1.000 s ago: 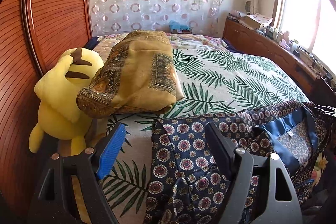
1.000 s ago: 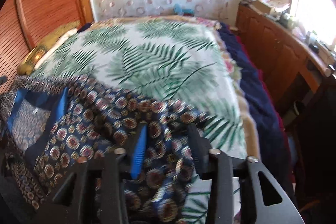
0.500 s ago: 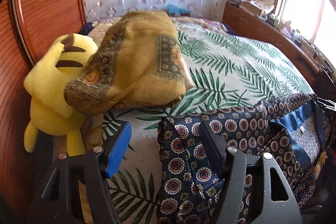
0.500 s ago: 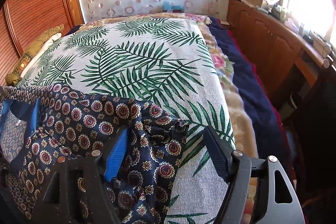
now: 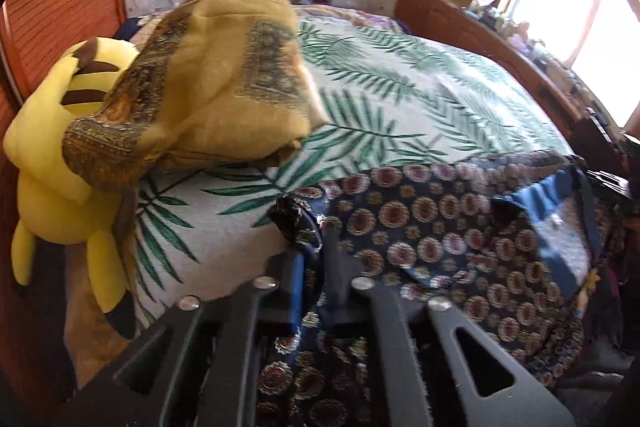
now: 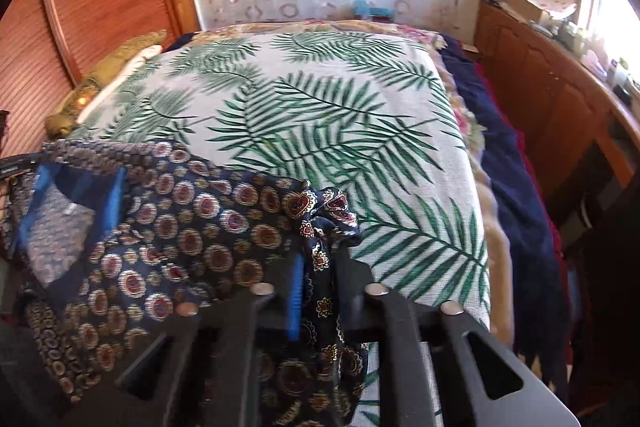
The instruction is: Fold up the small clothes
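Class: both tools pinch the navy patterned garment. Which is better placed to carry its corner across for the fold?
Probably the right tool: open bedspread lies ahead, whereas the left tool faces the mustard cloth.

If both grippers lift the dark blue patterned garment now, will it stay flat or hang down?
Probably it sags: the blue patterned garment bunches where the right gripper and left gripper pinch it. It looks thin and light, likely floppy, draping over the bed edge.

Strong daylight is admitted through the window (image 5: 576, 7), where glare is blown out. Edges are bent by fisheye distortion, corners are blackened, and slight blur is seen throughout.
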### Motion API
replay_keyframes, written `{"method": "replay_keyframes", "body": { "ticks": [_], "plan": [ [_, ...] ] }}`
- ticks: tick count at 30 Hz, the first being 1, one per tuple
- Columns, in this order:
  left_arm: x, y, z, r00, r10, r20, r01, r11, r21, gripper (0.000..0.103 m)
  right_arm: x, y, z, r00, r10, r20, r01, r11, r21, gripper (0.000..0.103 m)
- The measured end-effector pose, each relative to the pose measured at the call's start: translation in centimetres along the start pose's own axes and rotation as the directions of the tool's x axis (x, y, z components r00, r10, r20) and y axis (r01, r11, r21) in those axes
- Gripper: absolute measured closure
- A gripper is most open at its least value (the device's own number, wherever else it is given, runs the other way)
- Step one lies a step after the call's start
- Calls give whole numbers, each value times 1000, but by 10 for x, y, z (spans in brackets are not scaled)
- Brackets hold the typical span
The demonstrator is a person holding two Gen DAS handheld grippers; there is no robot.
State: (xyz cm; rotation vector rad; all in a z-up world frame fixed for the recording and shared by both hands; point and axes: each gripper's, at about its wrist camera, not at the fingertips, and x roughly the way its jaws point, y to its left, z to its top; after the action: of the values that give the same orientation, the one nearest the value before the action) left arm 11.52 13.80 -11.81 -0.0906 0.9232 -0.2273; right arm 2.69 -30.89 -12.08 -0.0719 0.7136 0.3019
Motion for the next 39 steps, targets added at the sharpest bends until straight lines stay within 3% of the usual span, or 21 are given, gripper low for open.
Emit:
{"method": "replay_keyframes", "body": {
  "ticks": [4,10,12,15,16,18,25,28,31,35,36,37,39],
  "plan": [
    [-32,-12,2,997,-12,82,10,1000,18,99,-19,6,1,999,11,43,-10,1000,-24,96],
    [-102,-33,16,967,-46,249,35,998,51,99,-82,10,8,982,21,190,-15,999,-31,97],
    [-120,-39,21,953,-57,298,41,997,59,99,-102,14,13,973,14,230,-3,999,-48,97],
    [-152,-47,30,920,-62,387,39,997,65,99,-135,19,23,955,8,297,15,997,-74,97],
    [-164,-49,35,905,-63,421,39,997,66,99,-145,19,26,963,23,267,-4,997,-71,97],
    [-181,-53,47,882,-59,467,29,997,71,99,-167,20,35,949,19,313,7,997,-83,97],
    [-190,-43,128,841,51,538,-81,996,33,99,-214,10,100,898,-27,440,86,990,-114,97],
    [-166,-34,159,845,107,524,-127,992,3,99,-198,6,136,897,-82,435,149,981,-122,97],
    [-128,-27,181,854,155,496,-175,985,-8,99,-157,0,166,912,-135,386,196,973,-121,97],
    [-72,-20,194,887,179,425,-197,980,0,99,-88,10,198,931,-192,310,227,970,-83,97],
    [-60,-19,194,898,178,402,-196,981,5,95,-72,9,202,935,-199,292,229,971,-71,97],
    [-51,-18,193,907,178,382,-195,981,7,88,-54,8,204,941,-201,273,226,972,-62,95],
    [-39,-18,187,913,185,363,-206,978,20,86,-27,12,206,954,-205,220,221,974,-53,75]
  ]
}}
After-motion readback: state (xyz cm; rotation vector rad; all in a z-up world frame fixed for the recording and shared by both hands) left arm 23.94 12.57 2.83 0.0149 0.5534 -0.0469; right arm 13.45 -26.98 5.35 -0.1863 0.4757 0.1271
